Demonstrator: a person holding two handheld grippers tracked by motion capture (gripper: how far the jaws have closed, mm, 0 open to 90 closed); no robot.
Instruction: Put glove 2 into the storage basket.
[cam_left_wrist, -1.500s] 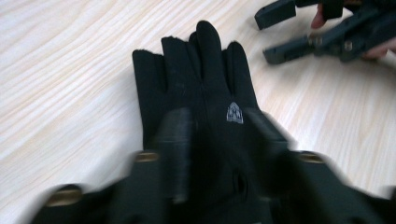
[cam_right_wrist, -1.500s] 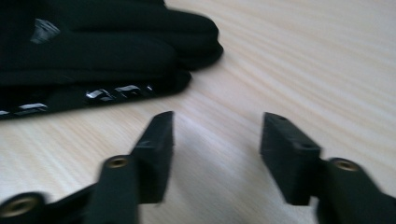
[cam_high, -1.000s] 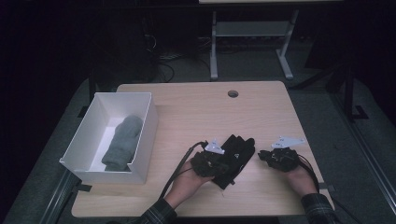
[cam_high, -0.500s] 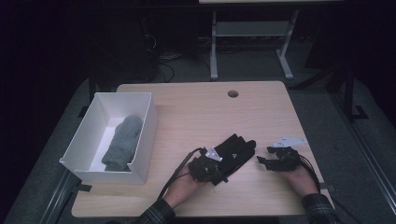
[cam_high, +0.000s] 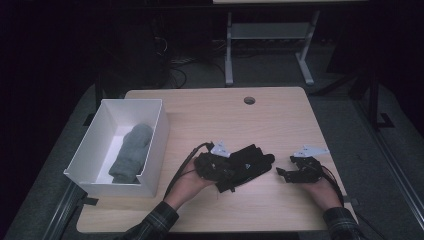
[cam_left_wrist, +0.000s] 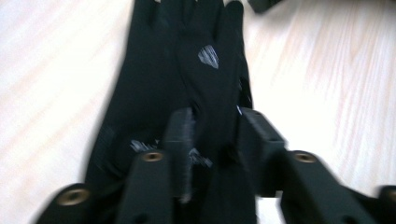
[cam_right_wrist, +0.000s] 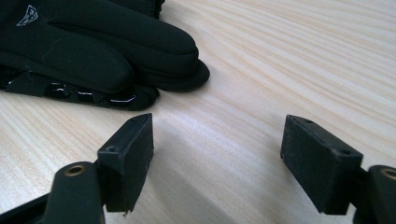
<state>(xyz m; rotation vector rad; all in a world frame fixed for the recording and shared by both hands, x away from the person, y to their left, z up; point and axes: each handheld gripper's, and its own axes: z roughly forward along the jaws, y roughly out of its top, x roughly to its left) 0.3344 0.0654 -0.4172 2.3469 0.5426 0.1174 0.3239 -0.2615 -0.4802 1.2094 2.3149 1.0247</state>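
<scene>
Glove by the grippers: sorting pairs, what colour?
Black glove with small white logos; left gripper view.

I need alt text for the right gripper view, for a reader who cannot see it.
The right gripper is open, its two black jaws apart over bare wooden table with nothing between them. Just beyond them, at the upper left, lie the fingertips of black gloves.
</scene>
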